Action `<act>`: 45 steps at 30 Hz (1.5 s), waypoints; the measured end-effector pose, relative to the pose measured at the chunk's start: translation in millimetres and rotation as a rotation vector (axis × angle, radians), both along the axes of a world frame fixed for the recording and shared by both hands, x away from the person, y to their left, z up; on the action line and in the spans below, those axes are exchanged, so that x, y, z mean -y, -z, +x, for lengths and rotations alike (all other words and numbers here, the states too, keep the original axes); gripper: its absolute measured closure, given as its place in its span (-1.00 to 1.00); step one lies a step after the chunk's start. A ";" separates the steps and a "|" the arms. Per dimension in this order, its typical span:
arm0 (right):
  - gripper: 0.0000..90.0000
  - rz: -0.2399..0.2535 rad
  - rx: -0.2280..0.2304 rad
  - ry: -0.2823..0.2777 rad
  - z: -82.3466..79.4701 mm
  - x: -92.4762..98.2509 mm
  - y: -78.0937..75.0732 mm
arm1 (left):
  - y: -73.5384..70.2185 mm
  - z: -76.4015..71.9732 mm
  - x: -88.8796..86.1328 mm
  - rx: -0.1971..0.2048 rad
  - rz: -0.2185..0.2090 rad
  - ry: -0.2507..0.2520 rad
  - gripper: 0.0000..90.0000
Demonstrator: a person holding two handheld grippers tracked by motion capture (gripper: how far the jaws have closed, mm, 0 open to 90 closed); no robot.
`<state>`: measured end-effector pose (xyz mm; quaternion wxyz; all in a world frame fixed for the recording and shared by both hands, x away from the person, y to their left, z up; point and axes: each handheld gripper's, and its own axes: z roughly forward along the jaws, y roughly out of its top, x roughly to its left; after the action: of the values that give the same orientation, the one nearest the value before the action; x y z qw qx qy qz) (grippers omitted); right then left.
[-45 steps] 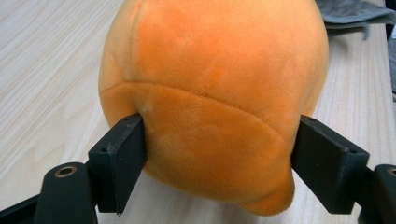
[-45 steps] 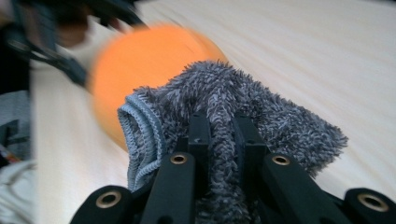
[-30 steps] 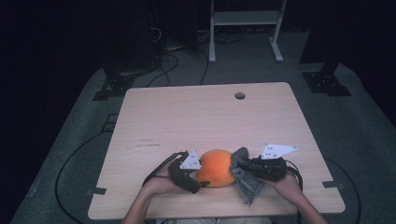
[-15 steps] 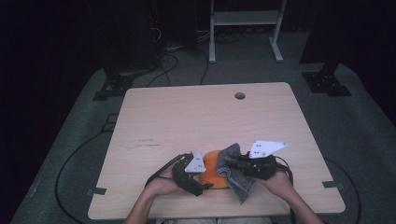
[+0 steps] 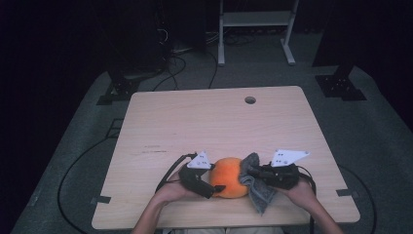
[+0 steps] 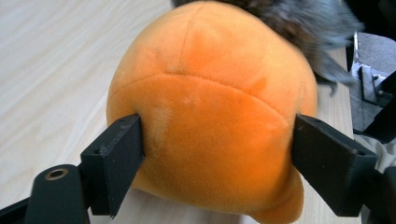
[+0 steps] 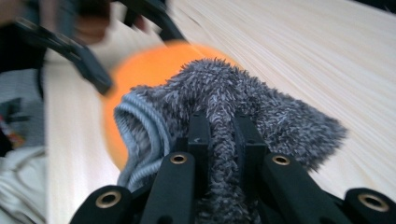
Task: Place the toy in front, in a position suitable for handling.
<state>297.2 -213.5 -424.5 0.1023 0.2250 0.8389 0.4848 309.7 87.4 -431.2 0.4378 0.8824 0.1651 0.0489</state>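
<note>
An orange plush toy (image 5: 229, 176) lies near the front edge of the wooden table (image 5: 195, 122). My left gripper (image 5: 216, 178) comes at it from the left. In the left gripper view its two pads (image 6: 116, 154) press the sides of the plush (image 6: 210, 121), and the jaws have just been opening a little with the toy still between them. My right gripper (image 5: 251, 171) is at the toy's right side, shut on a fuzzy grey cloth (image 5: 260, 192). In the right gripper view the cloth (image 7: 224, 93) bunches up between the jaws (image 7: 219, 135) against the blurred orange plush (image 7: 144, 70).
A round cable hole (image 5: 250, 100) sits near the table's far edge. Behind the table stand a white rack frame (image 5: 253, 29) and dark stands on grey floor, with cables (image 5: 78, 165) trailing at the left. Both forearms enter from the bottom edge.
My right gripper swept left with the cloth over the plush, then drew back right to where it started. The left hand and the toy stayed put.
</note>
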 end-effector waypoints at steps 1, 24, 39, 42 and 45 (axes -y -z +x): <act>0.76 -0.007 -0.006 0.013 0.7 4.2 0.7 | -1.5 -2.2 1.4 0.021 -0.009 0.006 -0.55; 0.77 -0.030 0.002 0.027 7.5 -19.6 -19.1 | 4.1 -6.6 7.0 0.020 0.053 0.038 -0.58; 0.77 0.025 0.018 0.024 -4.9 -14.7 -11.7 | 11.0 -2.2 -0.3 -0.013 0.081 0.003 -0.55; 0.77 0.018 0.010 0.057 -6.9 -3.8 -6.0 | 5.1 -2.4 0.6 0.011 0.044 0.021 -0.71; 0.77 0.033 0.029 0.052 -8.8 -7.3 -8.5 | -5.3 -4.3 8.1 0.095 0.001 0.019 -0.77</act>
<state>288.4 -206.3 -416.0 0.1234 0.2413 0.8232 0.4989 305.3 79.4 -425.9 0.4450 0.8809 0.1356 0.0869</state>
